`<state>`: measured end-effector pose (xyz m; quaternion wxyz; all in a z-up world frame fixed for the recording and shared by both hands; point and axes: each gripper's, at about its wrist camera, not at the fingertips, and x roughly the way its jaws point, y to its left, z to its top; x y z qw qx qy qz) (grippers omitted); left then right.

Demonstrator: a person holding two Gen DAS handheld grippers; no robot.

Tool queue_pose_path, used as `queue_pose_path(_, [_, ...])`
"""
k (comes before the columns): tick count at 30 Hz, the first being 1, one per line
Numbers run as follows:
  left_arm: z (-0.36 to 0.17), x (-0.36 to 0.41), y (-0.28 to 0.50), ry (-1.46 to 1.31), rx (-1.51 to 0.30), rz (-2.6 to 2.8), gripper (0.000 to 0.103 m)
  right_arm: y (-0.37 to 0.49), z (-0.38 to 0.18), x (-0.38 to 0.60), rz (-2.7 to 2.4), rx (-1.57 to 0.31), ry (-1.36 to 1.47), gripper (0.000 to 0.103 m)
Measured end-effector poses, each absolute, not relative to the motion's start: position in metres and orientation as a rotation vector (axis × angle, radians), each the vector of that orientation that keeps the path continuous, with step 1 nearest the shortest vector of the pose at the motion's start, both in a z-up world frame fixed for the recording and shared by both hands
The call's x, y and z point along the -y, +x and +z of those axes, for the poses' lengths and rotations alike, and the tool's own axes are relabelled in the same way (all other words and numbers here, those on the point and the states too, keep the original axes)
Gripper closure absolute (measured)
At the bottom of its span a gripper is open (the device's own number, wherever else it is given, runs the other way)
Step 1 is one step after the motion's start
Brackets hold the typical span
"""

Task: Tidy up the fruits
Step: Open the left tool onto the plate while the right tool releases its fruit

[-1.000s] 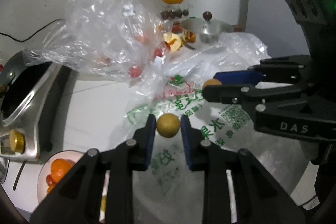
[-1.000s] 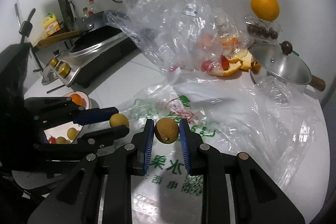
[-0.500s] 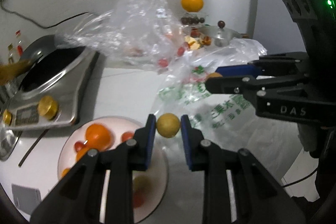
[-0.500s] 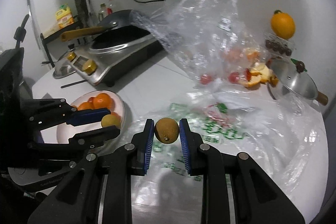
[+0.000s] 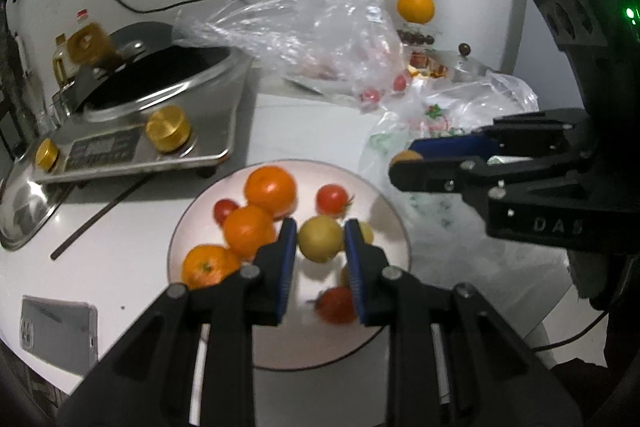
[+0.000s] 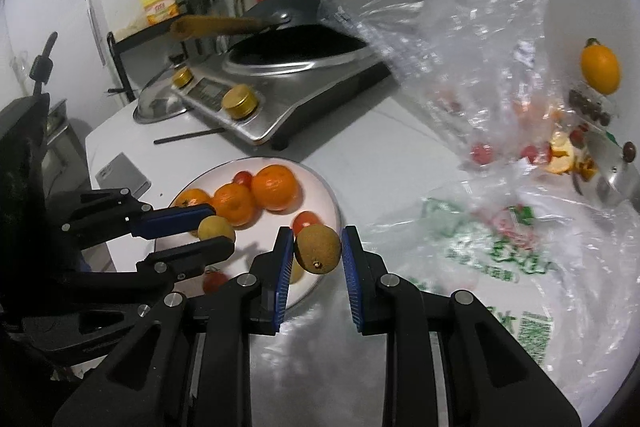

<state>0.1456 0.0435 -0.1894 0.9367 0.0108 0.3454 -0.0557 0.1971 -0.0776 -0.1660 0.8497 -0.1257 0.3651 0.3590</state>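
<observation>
My left gripper [image 5: 320,241] is shut on a small yellow-brown fruit [image 5: 320,238] and holds it over the white plate [image 5: 384,219]. The plate holds three oranges [image 5: 271,190], cherry tomatoes [image 5: 331,198] and other small yellow fruits. My right gripper [image 6: 316,251] is shut on a brown round fruit [image 6: 318,247] at the plate's right edge [image 6: 332,199]. In the left wrist view the right gripper [image 5: 404,163] is to the right of the plate. In the right wrist view the left gripper [image 6: 212,229] is over the plate.
A steel induction cooker with a black wok [image 5: 160,99] stands behind the plate. Clear plastic bags [image 5: 344,27] with tomatoes lie at the back right. A printed bag [image 6: 500,247] lies on the right. A phone [image 5: 56,323] and a chopstick [image 5: 100,215] lie to the left. A pot lid [image 6: 612,171] is far right.
Both grippers have moved left from above the printed bag to the plate, each still holding its fruit. The left gripper now hangs over the plate's middle.
</observation>
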Motion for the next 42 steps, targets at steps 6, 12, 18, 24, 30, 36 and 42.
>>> queue_pose_path(6, [-0.196, -0.059, 0.138, 0.001, -0.711, -0.101, 0.078, 0.190, -0.176, 0.053, 0.772, -0.792, -0.291, 0.076])
queue_pose_path(12, [-0.204, -0.070, 0.131, -0.016, -0.722, -0.091, 0.078, 0.189, -0.188, 0.033, 0.776, -0.808, -0.317, 0.076])
queue_pose_path(18, [-0.213, -0.080, 0.128, -0.030, -0.743, -0.076, 0.078, 0.188, -0.197, 0.018, 0.794, -0.824, -0.323, 0.076])
queue_pose_path(24, [-0.217, -0.083, 0.127, -0.040, -0.753, -0.067, 0.078, 0.189, -0.202, 0.008, 0.795, -0.829, -0.341, 0.076])
queue_pose_path(30, [-0.221, -0.085, 0.128, -0.060, -0.767, -0.063, 0.077, 0.189, -0.204, 0.004, 0.794, -0.832, -0.349, 0.076])
queue_pose_path(36, [-0.221, -0.084, 0.129, -0.060, -0.768, -0.054, 0.075, 0.192, -0.202, 0.008, 0.770, -0.815, -0.347, 0.076])
queue_pose_path(42, [-0.218, -0.080, 0.126, -0.055, -0.761, -0.039, 0.074, 0.188, -0.192, 0.019, 0.749, -0.788, -0.336, 0.076])
